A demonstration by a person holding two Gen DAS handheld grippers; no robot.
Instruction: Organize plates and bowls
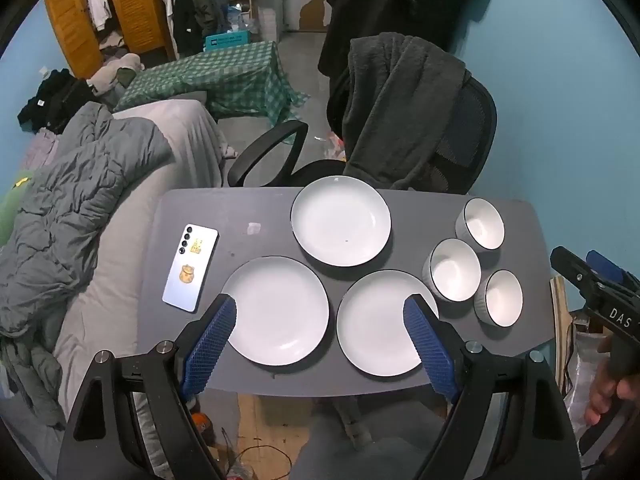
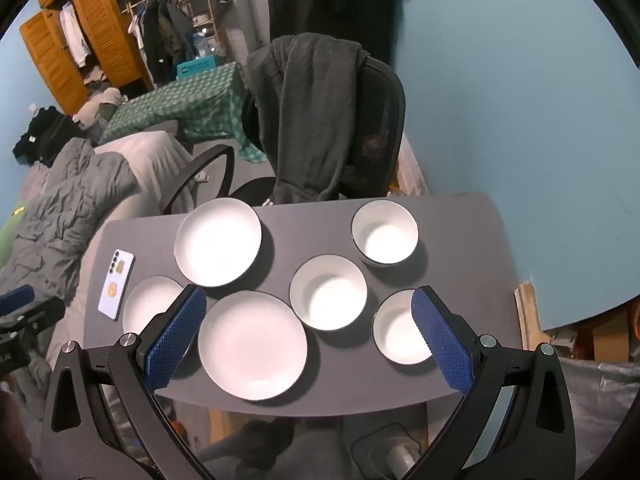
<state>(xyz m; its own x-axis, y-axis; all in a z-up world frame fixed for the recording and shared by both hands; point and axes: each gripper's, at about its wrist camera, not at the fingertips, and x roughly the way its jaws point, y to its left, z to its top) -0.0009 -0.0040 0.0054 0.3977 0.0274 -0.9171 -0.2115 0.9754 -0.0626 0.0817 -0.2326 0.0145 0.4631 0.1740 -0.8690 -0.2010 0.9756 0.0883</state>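
Observation:
Three white plates with dark rims lie on the grey table (image 1: 256, 208): a far plate (image 1: 341, 221), a near-left plate (image 1: 280, 310) and a near-right plate (image 1: 380, 324). Three white bowls stand to their right: far bowl (image 1: 482, 223), middle bowl (image 1: 456, 270), near bowl (image 1: 503, 298). My left gripper (image 1: 320, 308) hovers open above the two near plates, holding nothing. My right gripper (image 2: 308, 300) hangs open over the near-right plate (image 2: 254, 344) and near bowl (image 2: 400, 326), with the middle bowl (image 2: 328, 292) and far bowl (image 2: 385, 234) beyond. Its body also shows at the right edge (image 1: 600, 288).
A light blue phone (image 1: 191, 267) lies face down at the table's left end. A black office chair draped with a dark fleece (image 1: 400, 112) stands behind the table. A bed with a grey duvet (image 1: 72, 208) sits to the left. A blue wall (image 2: 520, 120) borders the right.

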